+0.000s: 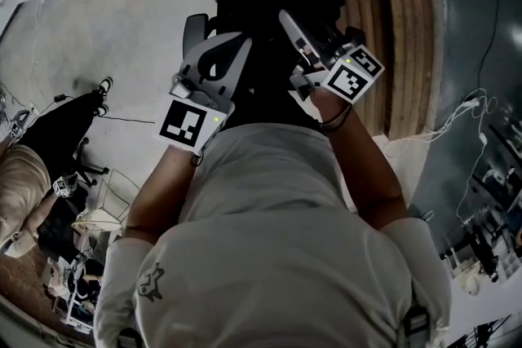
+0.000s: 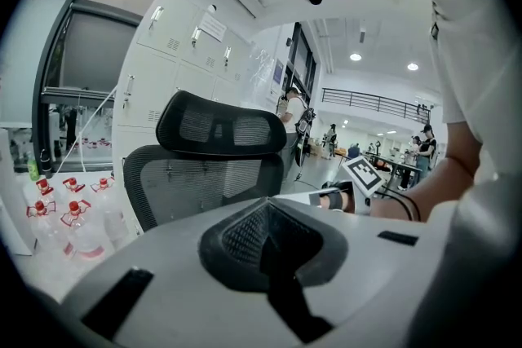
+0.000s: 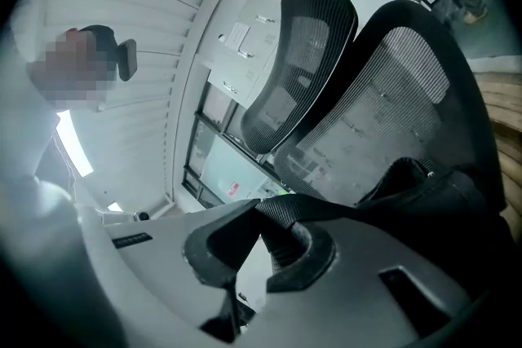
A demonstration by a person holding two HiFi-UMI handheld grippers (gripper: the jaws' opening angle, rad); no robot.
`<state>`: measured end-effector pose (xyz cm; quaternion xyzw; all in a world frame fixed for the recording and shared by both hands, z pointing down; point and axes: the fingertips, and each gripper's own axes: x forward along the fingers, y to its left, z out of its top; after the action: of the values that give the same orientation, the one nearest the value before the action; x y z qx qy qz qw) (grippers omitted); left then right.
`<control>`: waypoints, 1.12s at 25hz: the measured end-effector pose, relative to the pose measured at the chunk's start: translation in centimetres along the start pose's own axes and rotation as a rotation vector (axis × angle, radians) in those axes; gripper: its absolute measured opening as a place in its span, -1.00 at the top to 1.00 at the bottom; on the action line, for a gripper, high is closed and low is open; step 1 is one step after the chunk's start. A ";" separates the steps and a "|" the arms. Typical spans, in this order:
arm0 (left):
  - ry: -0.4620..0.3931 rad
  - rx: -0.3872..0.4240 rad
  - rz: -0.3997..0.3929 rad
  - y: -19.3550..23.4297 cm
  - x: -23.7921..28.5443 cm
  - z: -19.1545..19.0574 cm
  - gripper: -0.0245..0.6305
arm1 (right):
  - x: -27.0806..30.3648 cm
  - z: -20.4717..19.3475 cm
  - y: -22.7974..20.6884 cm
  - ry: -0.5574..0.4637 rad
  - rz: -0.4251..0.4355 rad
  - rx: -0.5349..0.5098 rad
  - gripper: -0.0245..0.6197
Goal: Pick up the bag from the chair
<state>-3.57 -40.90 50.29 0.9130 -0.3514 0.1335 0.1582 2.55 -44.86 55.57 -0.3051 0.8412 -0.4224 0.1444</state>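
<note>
The black bag rests against the mesh back of an office chair in the right gripper view. Its black webbing strap runs between the pads of my right gripper, which is shut on it. My left gripper is shut with nothing between its pads and faces the chair and its headrest. From the head view, the left gripper and the right gripper sit side by side over a dark mass where bag and chair cannot be told apart.
A slatted wooden platform lies right of the chair, with cables beyond it. White lockers stand behind the chair, and several red-capped bottles sit to its left. A seated person is at the far left.
</note>
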 end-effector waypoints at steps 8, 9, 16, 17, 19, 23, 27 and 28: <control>-0.007 0.029 -0.006 -0.4 -1.1 1.1 0.90 | -0.8 0.4 1.2 -0.026 0.003 0.011 0.82; -0.009 0.034 -0.007 -0.4 -1.3 1.4 0.90 | -0.9 0.3 1.4 -0.026 0.004 0.013 0.82; -0.033 0.070 -0.017 -0.4 -2.7 2.6 0.90 | -1.2 0.1 3.1 -0.038 0.012 0.024 0.82; -0.037 0.072 -0.017 -0.4 -3.0 2.7 0.90 | -1.2 0.2 3.4 -0.041 0.013 0.020 0.82; -0.043 0.076 -0.017 -0.6 -3.8 2.8 0.90 | -1.3 0.5 4.2 -0.048 0.016 0.013 0.82; -0.063 0.088 -0.016 -0.9 -5.5 3.6 0.90 | -1.6 1.0 6.3 -0.061 0.024 -0.007 0.82; -0.079 0.098 -0.010 -0.7 -8.0 4.0 0.90 | -1.6 1.1 9.3 -0.073 0.034 -0.032 0.82; -0.085 0.098 -0.009 -0.6 -8.6 4.1 0.90 | -1.6 1.2 10.0 -0.082 0.035 -0.037 0.82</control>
<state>-8.81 -36.89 43.31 0.9261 -0.3469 0.1110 0.0987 0.49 -40.03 46.80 -0.3099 0.8476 -0.3911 0.1804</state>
